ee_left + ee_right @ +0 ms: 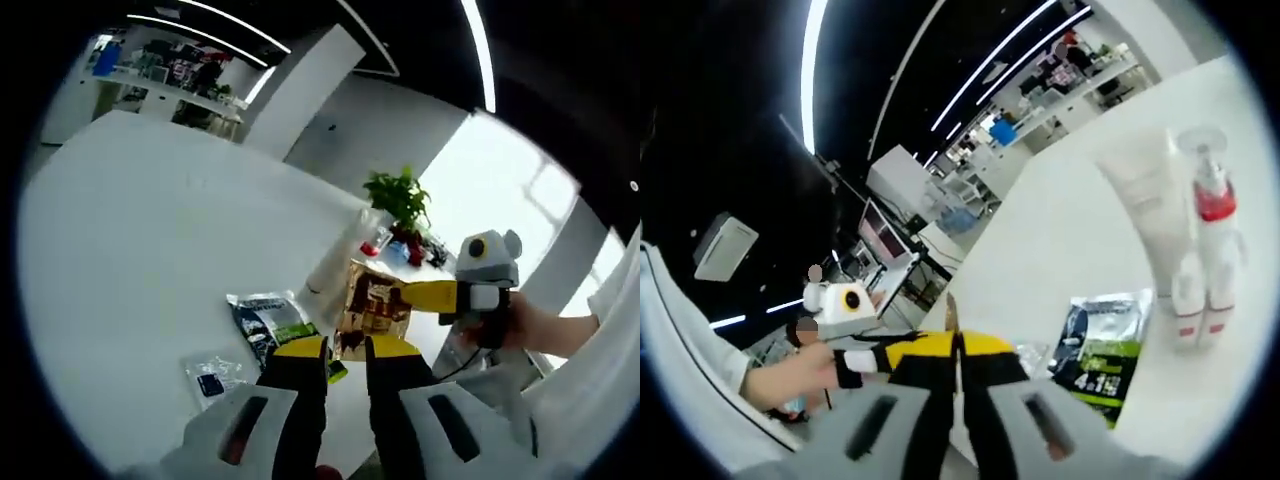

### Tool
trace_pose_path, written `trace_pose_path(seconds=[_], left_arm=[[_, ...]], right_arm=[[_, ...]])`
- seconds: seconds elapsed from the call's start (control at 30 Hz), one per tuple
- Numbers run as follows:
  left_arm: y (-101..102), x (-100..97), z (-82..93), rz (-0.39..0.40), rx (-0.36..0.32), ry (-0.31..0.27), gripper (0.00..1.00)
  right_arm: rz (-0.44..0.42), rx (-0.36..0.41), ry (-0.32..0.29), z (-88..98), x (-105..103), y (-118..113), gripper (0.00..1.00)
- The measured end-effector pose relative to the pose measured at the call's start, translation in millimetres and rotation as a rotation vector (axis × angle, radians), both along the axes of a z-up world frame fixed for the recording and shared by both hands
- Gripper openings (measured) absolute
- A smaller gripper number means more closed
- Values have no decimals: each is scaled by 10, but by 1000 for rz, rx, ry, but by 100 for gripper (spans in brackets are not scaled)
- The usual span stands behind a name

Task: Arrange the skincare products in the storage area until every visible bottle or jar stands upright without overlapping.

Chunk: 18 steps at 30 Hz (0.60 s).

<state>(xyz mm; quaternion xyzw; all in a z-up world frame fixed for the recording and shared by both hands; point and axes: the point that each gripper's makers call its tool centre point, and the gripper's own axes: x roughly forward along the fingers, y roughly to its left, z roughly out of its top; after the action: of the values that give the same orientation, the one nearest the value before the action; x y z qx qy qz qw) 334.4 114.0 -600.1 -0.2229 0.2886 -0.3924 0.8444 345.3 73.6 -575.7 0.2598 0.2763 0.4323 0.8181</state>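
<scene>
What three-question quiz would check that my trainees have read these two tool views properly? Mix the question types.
1. True or false: the right tool is shut on a gold packet.
2. The band on the pump bottle is: A red, B blue, C green.
3. Fill in: the green sachet lies ___ on the white table.

Key: 1 true; 2 A; 3 flat.
</scene>
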Motion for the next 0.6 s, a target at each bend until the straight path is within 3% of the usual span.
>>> trace_pose_path(seconds=[0.17,0.37,0.47,0.5,0.6], left_arm=[[83,88,-101,37,-11,36,1],[193,196,-245,71,12,87,0],[287,262,-331,118,6,129,0],[306,278,-351,126,3,138,0],[397,366,-433,180,21,157,0]], right_arm=[[4,-33,-2,-75,90,67,1],[49,-260,-135,-194,265,220,1],[53,-359,-160,-322,380,286,2],[52,-394,-161,-388,432,303,2],[23,-389,-97,-490,535,361,2]])
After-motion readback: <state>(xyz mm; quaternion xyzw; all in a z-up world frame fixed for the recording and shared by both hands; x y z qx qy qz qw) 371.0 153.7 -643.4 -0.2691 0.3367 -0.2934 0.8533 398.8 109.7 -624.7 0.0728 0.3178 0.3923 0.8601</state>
